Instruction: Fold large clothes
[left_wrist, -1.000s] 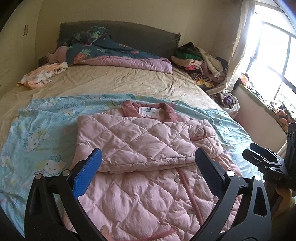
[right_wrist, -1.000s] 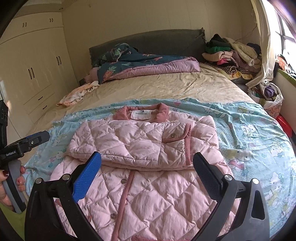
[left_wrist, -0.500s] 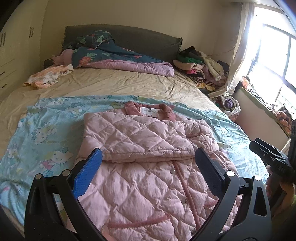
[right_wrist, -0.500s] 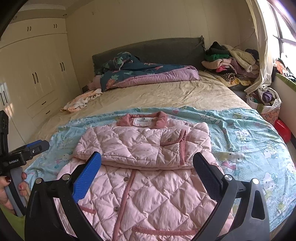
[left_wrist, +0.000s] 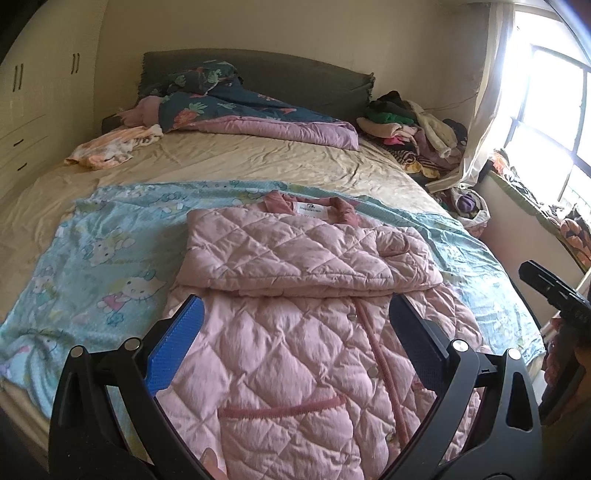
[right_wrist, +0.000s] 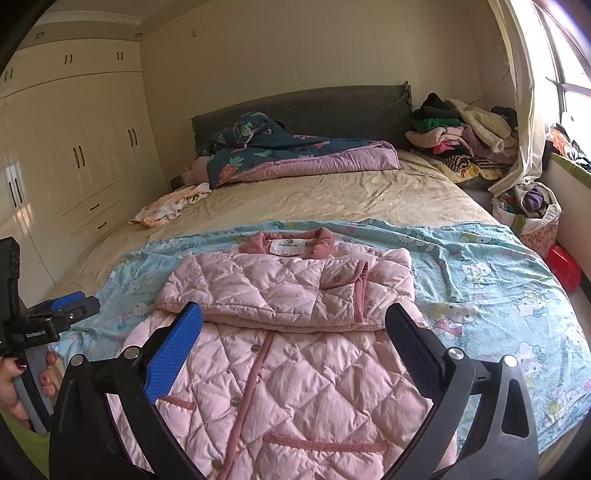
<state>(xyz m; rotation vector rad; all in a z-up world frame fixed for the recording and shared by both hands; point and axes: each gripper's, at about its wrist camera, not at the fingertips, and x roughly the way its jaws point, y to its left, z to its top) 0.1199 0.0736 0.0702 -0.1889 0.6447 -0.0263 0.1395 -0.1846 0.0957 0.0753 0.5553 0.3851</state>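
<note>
A pink quilted jacket (left_wrist: 295, 332) lies face up on a light blue cartoon-print sheet (left_wrist: 92, 266) on the bed, collar toward the headboard. Both sleeves are folded across its chest (left_wrist: 295, 258). It also shows in the right wrist view (right_wrist: 288, 354). My left gripper (left_wrist: 295, 314) is open and empty, above the jacket's lower half. My right gripper (right_wrist: 291, 325) is open and empty, above the same part. Each gripper shows at the edge of the other's view: the right one (left_wrist: 554, 291) and the left one (right_wrist: 62, 314).
A dark floral and purple quilt (left_wrist: 258, 114) lies at the headboard. An orange-white garment (left_wrist: 110, 147) lies at the far left. A clothes pile (left_wrist: 413, 129) sits at the far right corner. A basket (right_wrist: 532, 214) and a red item (right_wrist: 563, 267) stand on the floor at right. Wardrobes (right_wrist: 74, 166) line the left wall.
Both grippers have drawn back and up from the jacket, so more of its lower half and hem pockets shows. The jacket has not moved. Both stay open.
</note>
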